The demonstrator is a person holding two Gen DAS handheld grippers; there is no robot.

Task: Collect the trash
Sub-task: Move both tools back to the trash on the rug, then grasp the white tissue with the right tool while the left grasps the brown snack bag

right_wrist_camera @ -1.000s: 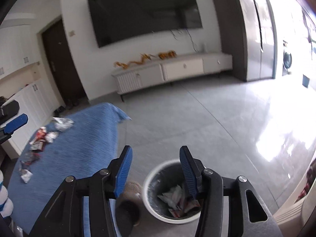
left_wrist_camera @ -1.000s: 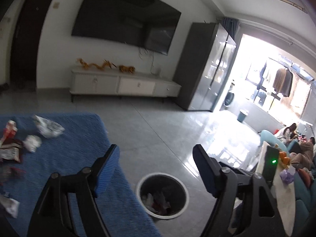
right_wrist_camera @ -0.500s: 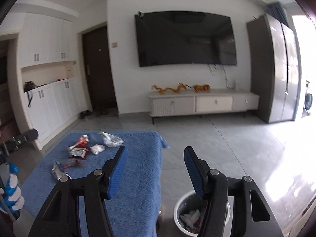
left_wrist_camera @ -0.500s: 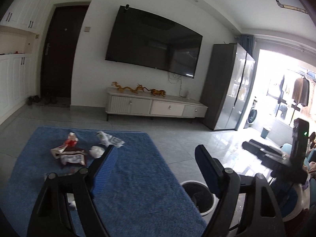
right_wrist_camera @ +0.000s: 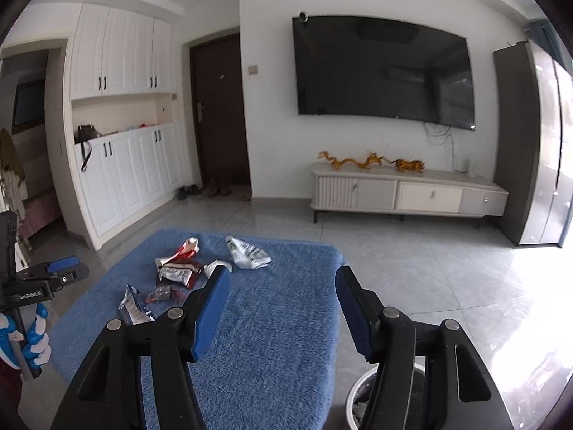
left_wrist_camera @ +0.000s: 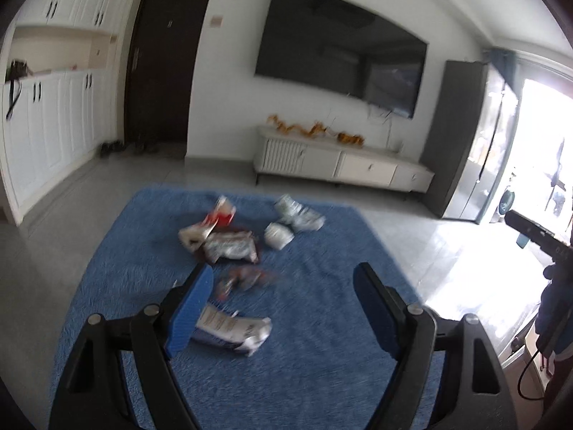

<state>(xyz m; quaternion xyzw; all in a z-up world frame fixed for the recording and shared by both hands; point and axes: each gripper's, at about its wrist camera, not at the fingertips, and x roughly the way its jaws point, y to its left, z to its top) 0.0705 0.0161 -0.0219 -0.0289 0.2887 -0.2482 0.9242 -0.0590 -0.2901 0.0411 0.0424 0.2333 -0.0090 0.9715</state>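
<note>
Both claws are empty and aimed over the blue-covered bench (right_wrist_camera: pixel 279 340). The left claw (left_wrist_camera: pixel 283 308) stands wide open, nothing pressed between its pads; the nearest wrapper (left_wrist_camera: pixel 232 329) lies on the cloth just past its left finger. The right claw (right_wrist_camera: pixel 283 308) is partly open and widening, with nothing between its fingers. The bin (right_wrist_camera: pixel 361 394) sits on the floor at 5 o'clock in the right wrist view, partly hidden behind the claw, with some trash visible inside. Judged progress: part of the collection is done. Remaining work: a cluster of wrappers (right_wrist_camera: pixel 179 272) and a crumpled bag (right_wrist_camera: pixel 247 254) at 10 to 11 o'clock on the bench.
</note>
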